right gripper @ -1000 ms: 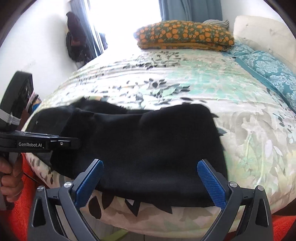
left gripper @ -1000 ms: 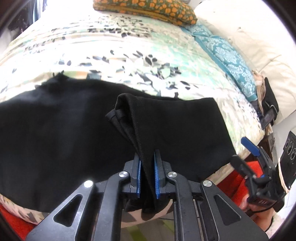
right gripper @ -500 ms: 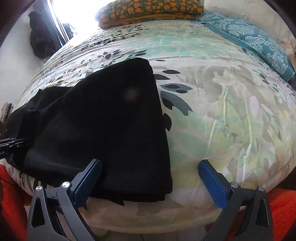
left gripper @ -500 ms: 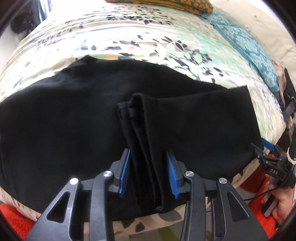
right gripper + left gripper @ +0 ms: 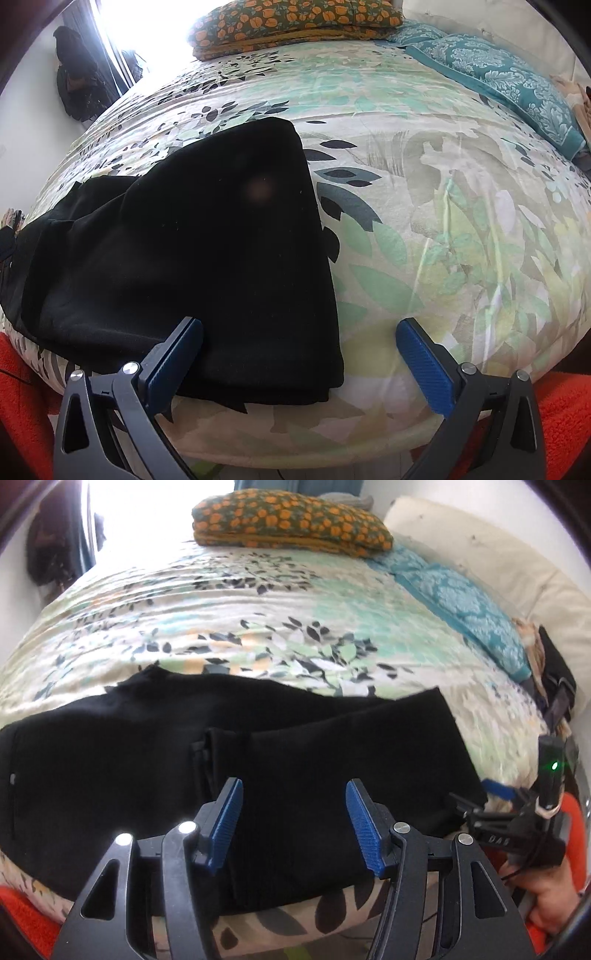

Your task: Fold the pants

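The black pants (image 5: 155,775) lie folded along the near edge of the bed; they also show in the right wrist view (image 5: 192,266). My left gripper (image 5: 295,827) is open, its blue pads either side of the fabric's near edge, holding nothing. A folded layer's hem (image 5: 207,753) lies on top just ahead of it. My right gripper (image 5: 299,365) is open and empty over the right end of the pants. It also shows at the right of the left wrist view (image 5: 495,797).
The bed has a floral cover (image 5: 424,184). An orange-flowered pillow (image 5: 291,524) lies at the far side, a teal pillow (image 5: 465,605) at the right. Orange carpet (image 5: 569,413) lies below the bed's edge. Dark items (image 5: 554,679) sit at the far right.
My left gripper opened and let go of the fold of pants, which now lies flat. My right gripper shifted right to the end of the pants and stayed open.
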The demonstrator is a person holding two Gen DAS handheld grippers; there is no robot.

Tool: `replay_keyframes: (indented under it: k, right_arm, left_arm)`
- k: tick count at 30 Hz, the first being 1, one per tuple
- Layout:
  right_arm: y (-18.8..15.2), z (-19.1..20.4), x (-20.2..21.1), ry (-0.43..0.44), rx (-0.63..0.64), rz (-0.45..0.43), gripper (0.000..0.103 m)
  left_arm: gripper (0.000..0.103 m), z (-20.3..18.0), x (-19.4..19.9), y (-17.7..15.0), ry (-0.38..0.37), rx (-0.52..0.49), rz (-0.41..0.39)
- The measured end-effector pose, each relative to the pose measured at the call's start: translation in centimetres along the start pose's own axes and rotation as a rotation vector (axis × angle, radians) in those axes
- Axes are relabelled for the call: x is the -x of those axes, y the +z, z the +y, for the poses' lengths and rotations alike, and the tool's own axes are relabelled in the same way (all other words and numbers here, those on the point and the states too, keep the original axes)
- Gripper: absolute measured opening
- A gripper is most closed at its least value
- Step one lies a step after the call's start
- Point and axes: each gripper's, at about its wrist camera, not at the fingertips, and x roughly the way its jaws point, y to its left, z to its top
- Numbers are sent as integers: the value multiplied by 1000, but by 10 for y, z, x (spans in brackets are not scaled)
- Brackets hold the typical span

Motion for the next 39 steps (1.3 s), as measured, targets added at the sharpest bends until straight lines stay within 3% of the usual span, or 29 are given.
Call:
replay_keyframes:
  k: [4, 7, 9, 11, 13, 15, 19, 20, 25, 30, 33, 39]
  right_arm:
    - [2, -6, 11, 12, -15, 4, 103]
    - [3, -8, 49, -23, -14, -138, 103]
    - [6, 1, 75, 31, 21, -255, 103]
    - [7, 16, 90, 170, 65, -329, 103]
    - [7, 38, 88, 289, 113, -313, 103]
    - [4, 59, 71, 345, 157, -239, 103]
    - [-11, 89, 18, 308, 224, -9, 99]
    - [-15, 93, 10, 278, 256, 10, 99]
    - [-27, 117, 10, 157, 416, -26, 103]
    - [-16, 100, 47, 248, 337, -158, 103]
    - [-13, 95, 61, 232, 324, -233, 103]
    - [-6, 98, 55, 224, 280, -215, 103]
  left_arm:
    - [60, 9, -33, -18, 29, 14, 97]
    - [60, 6, -29, -21, 40, -16, 82]
    - [60, 4, -31, -23, 44, -16, 81]
    - [61, 5, -34, -24, 41, -14, 77]
    - [61, 5, -33, -26, 41, -21, 77]
    - [61, 6, -33, -25, 36, -20, 76]
    - [61, 7, -33, -26, 25, -24, 75]
    - [62, 6, -34, -26, 23, -26, 76]
    - [67, 5, -34, -26, 8, -31, 73]
    - [67, 23, -6, -18, -50, 59, 34]
    - [67, 46, 15, -9, -41, 119, -21]
    - [68, 111, 42, 2, -18, 325, -95]
